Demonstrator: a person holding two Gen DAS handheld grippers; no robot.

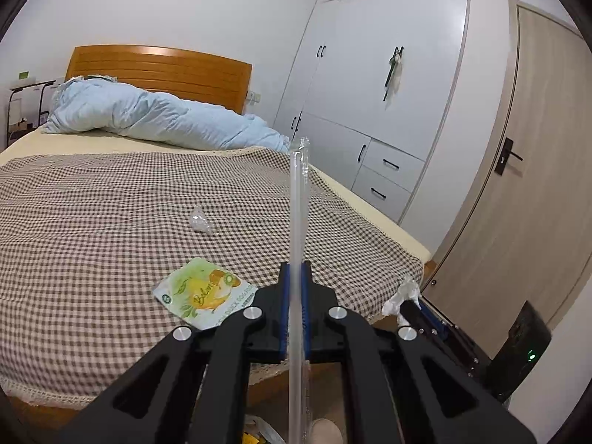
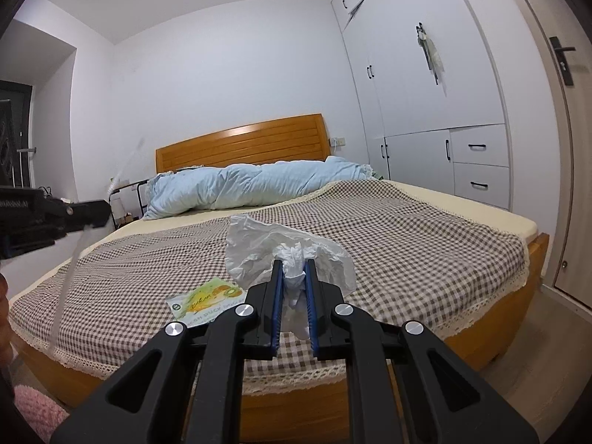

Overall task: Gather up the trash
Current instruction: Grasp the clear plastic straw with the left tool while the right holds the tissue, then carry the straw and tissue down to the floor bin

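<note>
Your bedroom fills both views: white wardrobe (image 2: 425, 85) along the right wall, and the bed (image 1: 111, 203) under a brown checked cover, with a pale blue duvet (image 2: 255, 185) bunched against the wooden headboard (image 2: 240, 144). That flat cover is where the trash lies, out in the open and easy to reach from the foot of the bed.

A green and yellow snack pouch (image 1: 205, 290) lies flat near the bed's near edge, still to be picked up. Further in, a small crumpled clear wrapper (image 1: 199, 220) sits alone, well apart from it.

Your right gripper (image 2: 294, 264) has its jaws pinched narrowly on a crumpled white tissue (image 2: 285, 255), which billows out above the pads. Your left gripper (image 1: 296, 270) is fully closed on a thin clear straw in its wrapper (image 1: 298, 192), clamped low so most of it stands up out of the jaws.

With both grippers full, you probably need to drop these off before taking the pouch.
</note>
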